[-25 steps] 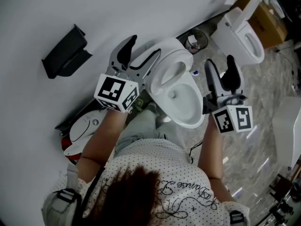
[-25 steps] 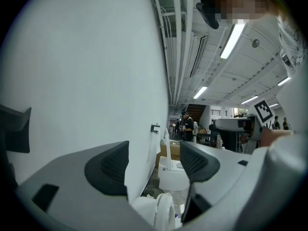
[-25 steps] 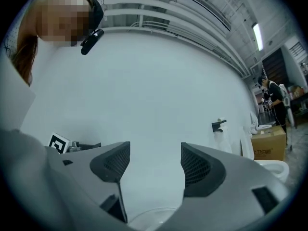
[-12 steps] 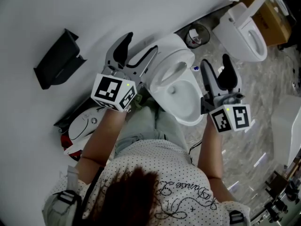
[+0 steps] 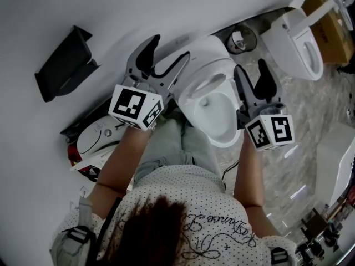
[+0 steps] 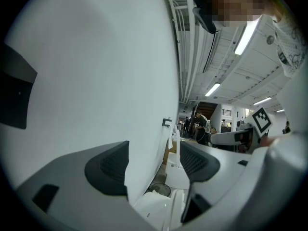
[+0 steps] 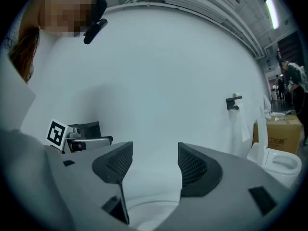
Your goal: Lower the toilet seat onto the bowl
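The white toilet stands against the wall, its bowl [image 5: 213, 118] open toward me. The seat and lid [image 5: 206, 64] are raised against the wall behind it. My left gripper [image 5: 163, 59] hovers just left of the raised seat, open, nothing between its fingers. The right gripper [image 5: 253, 75] is beside the bowl's right rim; its jaws stand wide and are closing, with nothing held. In the right gripper view the seat's white curve [image 7: 154, 211] shows low between the fingers [image 7: 115, 162]. In the left gripper view the toilet [image 6: 156, 211] sits below the pads [image 6: 108, 167].
A black holder [image 5: 64, 65] is fixed on the wall at left. A second toilet [image 5: 302, 43] and a cardboard box [image 5: 330, 21] are at the upper right, a round bin [image 5: 244, 40] between the toilets. A white and red device [image 5: 97, 143] lies by the wall.
Both grippers have drifted closer to the toilet, the right one up against the bowl's right side. The view has shifted a little. Nothing was grasped.
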Motion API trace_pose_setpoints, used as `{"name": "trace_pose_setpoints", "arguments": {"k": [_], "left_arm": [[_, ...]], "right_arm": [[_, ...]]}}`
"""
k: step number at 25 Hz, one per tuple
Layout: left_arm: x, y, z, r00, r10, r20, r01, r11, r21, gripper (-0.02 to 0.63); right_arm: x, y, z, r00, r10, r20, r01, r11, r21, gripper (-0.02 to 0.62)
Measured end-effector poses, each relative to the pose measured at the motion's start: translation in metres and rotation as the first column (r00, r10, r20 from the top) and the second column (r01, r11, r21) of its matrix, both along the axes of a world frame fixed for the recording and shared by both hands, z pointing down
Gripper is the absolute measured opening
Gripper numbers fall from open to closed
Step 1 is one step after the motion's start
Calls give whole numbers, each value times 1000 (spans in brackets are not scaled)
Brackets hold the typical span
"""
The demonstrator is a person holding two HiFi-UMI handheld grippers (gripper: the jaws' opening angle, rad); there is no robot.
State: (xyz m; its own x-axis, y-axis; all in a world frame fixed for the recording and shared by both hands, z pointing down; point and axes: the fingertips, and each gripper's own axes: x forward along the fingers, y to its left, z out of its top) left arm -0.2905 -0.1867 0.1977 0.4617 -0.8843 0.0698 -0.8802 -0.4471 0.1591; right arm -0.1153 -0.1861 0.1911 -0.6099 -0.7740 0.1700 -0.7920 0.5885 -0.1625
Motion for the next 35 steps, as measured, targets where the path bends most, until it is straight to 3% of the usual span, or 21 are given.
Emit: {"name": "trace_pose_setpoints", "arguments": {"k": [9,16,22,28,32,35], "left_arm": [[-10,-13,29,1000,-22,12,22,999,-33,314],[-18,-20,37,998,-56,12,57,997,-55,314],[-27,-22,40,996,-85,18,86,994,-72,314],[-32,-22,43,994,-104,17,105,991,-83,314],[-32,-21,45,994,-106,19,107,990,-88,314],[-32,-20,46,994,-106,18,108,990,-90,314]], "right_arm": [[-19,-31,65,994,-78,-70,70,991,-114,268],[-34,-45,114,981,-160,-108,132,965,-226,258],[-48,-41,159,950,-276,-147,202,902,-381,258],[-52,-31,198,923,-337,-186,208,843,-497,242],[-49,-26,216,911,-352,-215,187,817,-545,236],[-48,-24,221,912,-344,-225,172,817,-550,235]]}}
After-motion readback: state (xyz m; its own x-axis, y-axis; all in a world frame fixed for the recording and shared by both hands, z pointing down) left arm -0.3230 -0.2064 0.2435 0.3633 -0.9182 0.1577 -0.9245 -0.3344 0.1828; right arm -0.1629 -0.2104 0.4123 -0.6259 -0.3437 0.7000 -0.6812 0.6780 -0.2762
